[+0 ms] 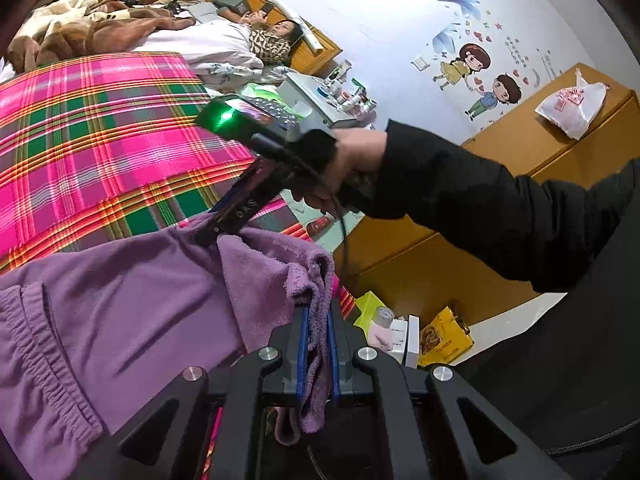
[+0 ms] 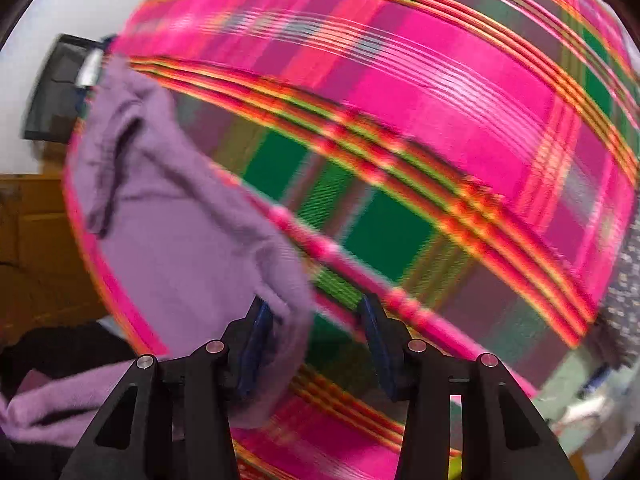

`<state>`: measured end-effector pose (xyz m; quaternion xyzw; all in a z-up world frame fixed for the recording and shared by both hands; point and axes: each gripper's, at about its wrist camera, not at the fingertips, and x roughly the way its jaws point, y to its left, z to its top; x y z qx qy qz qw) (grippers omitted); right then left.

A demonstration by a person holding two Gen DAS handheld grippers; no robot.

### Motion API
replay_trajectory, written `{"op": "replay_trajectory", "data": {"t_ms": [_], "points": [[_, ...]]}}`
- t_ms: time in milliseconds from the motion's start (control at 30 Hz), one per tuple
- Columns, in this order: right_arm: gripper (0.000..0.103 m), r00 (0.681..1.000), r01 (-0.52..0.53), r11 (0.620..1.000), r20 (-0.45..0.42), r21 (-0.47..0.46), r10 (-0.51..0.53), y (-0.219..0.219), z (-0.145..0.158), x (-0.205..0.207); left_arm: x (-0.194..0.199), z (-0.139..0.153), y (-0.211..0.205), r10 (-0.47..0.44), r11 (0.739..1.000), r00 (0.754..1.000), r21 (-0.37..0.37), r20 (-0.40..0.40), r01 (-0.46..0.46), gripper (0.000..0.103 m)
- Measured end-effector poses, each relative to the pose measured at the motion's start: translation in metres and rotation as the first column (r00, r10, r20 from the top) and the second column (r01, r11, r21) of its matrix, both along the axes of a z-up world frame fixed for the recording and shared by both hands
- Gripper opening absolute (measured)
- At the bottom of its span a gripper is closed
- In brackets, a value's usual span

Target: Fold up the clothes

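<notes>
A purple fleece garment (image 1: 140,300) with an elastic band on its left edge lies on a pink and green plaid bed cover (image 1: 100,140). My left gripper (image 1: 318,320) is shut on a bunched fold of it, which hangs down between the blue pads. A hand in a black sleeve holds my right gripper (image 1: 214,232), whose tips touch the garment's upper edge. In the blurred right wrist view, the right gripper (image 2: 316,320) stands open. The purple garment (image 2: 180,240) drapes against its left finger (image 2: 260,320). The left gripper (image 2: 60,88) shows blurred at the cloth's far corner.
A person (image 1: 276,36) lies at the far end of the bed beside a brown blanket (image 1: 92,28). A bedside table with bottles (image 1: 340,100) stands past the bed edge. A wooden cabinet (image 1: 540,152) carries a plastic bag (image 1: 572,108). Boxes and a yellow bag (image 1: 444,340) sit on the floor.
</notes>
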<state>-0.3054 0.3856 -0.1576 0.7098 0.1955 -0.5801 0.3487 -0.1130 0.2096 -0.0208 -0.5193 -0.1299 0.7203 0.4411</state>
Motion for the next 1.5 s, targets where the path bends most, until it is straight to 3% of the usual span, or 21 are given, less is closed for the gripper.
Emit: {"op": "replay_trajectory", "data": {"t_ms": [233,333,533,633,767,933,1000,1067,1333,1400,1500], "points": [[0.044,0.991,0.134,0.991,-0.028,-0.008,-0.134,0.020,0.000,-0.004,-0.007,-0.006,-0.017,0.066,0.998,0.998,-0.015,0.019,-0.065,0.009],[0.045,0.975,0.216,0.976,-0.051,-0.035,-0.218,0.030,0.003,-0.004,-0.019,-0.019,-0.040,0.157,0.985,0.986,-0.076,0.051,-0.153,0.009],[0.046,0.907,0.376,0.910,-0.130,-0.175,-0.400,0.066,0.025,0.004,-0.052,-0.080,-0.093,0.382,0.905,0.908,-0.267,0.170,-0.331,0.009],[0.046,0.890,0.406,0.886,-0.124,-0.223,-0.439,0.076,0.032,0.013,-0.061,-0.101,-0.097,0.410,0.880,0.893,-0.338,0.186,-0.334,0.009],[0.046,0.883,0.413,0.871,-0.117,-0.266,-0.454,0.085,0.037,0.029,-0.065,-0.117,-0.094,0.410,0.870,0.891,-0.376,0.195,-0.318,0.009],[0.043,0.881,0.395,0.857,-0.127,-0.333,-0.455,0.077,0.044,0.047,-0.067,-0.122,-0.097,0.419,0.856,0.886,-0.411,0.197,-0.314,0.009],[0.024,0.885,0.376,0.855,-0.135,-0.357,-0.446,0.073,0.047,0.051,-0.068,-0.119,-0.095,0.418,0.851,0.888,-0.423,0.191,-0.310,0.009],[0.018,0.896,0.345,0.868,-0.149,-0.358,-0.418,0.061,0.046,0.052,-0.068,-0.119,-0.094,0.419,0.846,0.889,-0.437,0.186,-0.307,0.009],[0.016,0.898,0.342,0.894,-0.179,-0.290,-0.402,0.034,0.021,0.045,-0.067,-0.112,-0.093,0.446,0.815,0.882,-0.475,0.151,-0.331,0.013],[0.018,0.893,0.344,0.884,-0.181,-0.316,-0.412,0.038,0.028,0.047,-0.062,-0.100,-0.097,0.456,0.813,0.881,-0.461,0.123,-0.357,0.013],[0.018,0.879,0.368,0.862,-0.170,-0.349,-0.445,0.050,0.038,0.052,-0.055,-0.084,-0.111,0.500,0.784,0.862,-0.464,0.079,-0.413,0.013]]}}
